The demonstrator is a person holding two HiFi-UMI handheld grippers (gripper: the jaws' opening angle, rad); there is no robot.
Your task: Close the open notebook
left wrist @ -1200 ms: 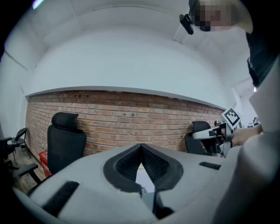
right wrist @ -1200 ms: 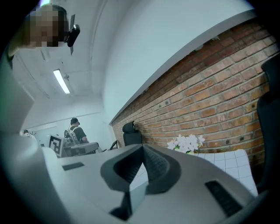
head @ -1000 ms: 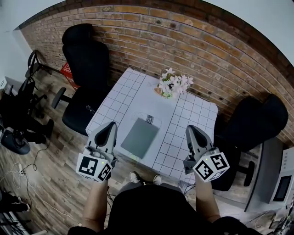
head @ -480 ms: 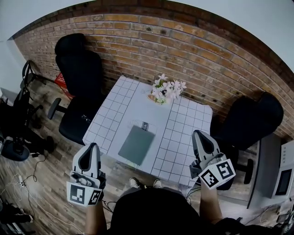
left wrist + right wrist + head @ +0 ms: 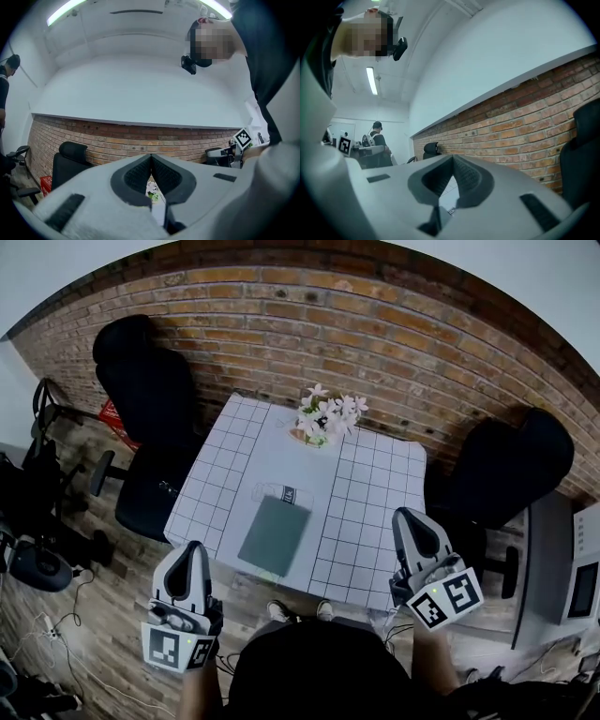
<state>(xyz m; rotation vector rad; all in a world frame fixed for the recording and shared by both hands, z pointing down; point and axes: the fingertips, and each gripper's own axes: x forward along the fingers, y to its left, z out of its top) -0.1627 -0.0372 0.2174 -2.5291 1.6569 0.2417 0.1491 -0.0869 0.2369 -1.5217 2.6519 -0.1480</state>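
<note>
Against a brick wall (image 5: 375, 343), the worktop (image 5: 370, 512) bears a closed notebook (image 5: 274, 533); left tongs (image 5: 193, 551) and right tongs (image 5: 412, 521) hang clenched, empty.

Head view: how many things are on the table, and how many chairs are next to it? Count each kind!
Notebook: 1
Flower bunch: 1
Small dark card: 1
Black chairs: 2
Total: 5

The grey-green notebook (image 5: 274, 534) lies closed and flat near the front edge of the table (image 5: 370, 521)
</note>
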